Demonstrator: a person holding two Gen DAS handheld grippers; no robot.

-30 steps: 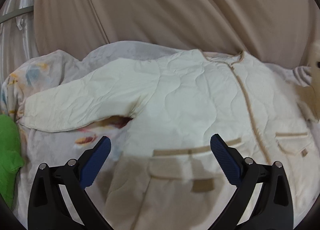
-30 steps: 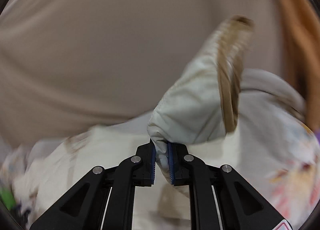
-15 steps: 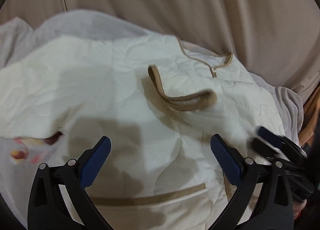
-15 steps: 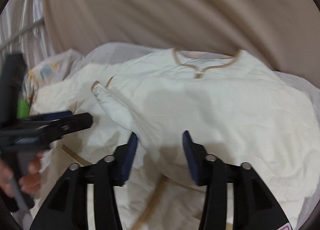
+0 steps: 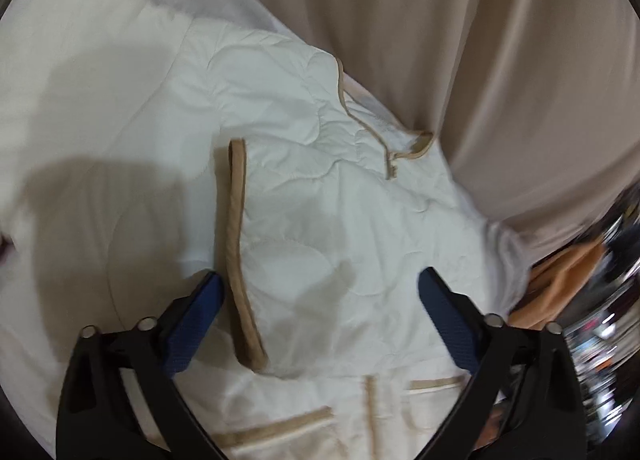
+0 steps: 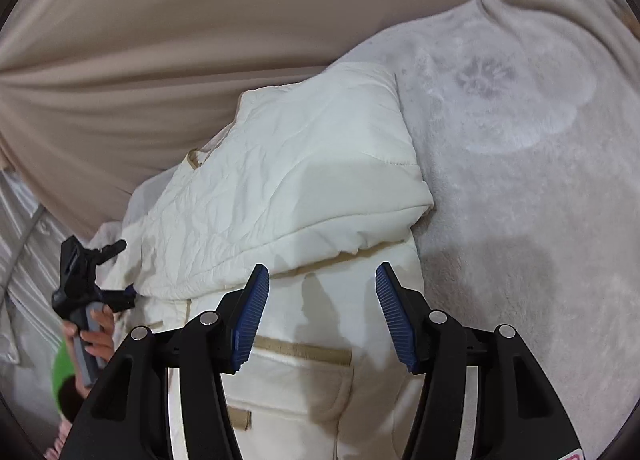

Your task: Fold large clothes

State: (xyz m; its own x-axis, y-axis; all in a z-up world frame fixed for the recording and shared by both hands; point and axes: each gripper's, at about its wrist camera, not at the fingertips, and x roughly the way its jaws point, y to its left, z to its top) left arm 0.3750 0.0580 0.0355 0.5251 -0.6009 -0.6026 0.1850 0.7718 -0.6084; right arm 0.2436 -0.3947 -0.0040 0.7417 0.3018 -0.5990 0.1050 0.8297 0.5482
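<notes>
A cream quilted jacket with tan trim lies on a pale fleece blanket. One sleeve is folded across the chest; its tan cuff lies between my left fingers. My left gripper is open and empty just above the folded sleeve. In the right wrist view the jacket shows the folded sleeve's shoulder fold. My right gripper is open and empty above the jacket's right side, over a tan-edged pocket. The left gripper appears there in a hand, at the left.
The grey-white fleece blanket spreads to the right of the jacket. A beige curtain hangs behind. Orange cloth lies at the blanket's right edge. Something green shows at the lower left.
The right gripper carried the sleeve across the chest, let it go and opened, then pulled back to the jacket's right side. The left gripper moved right, over the folded sleeve.
</notes>
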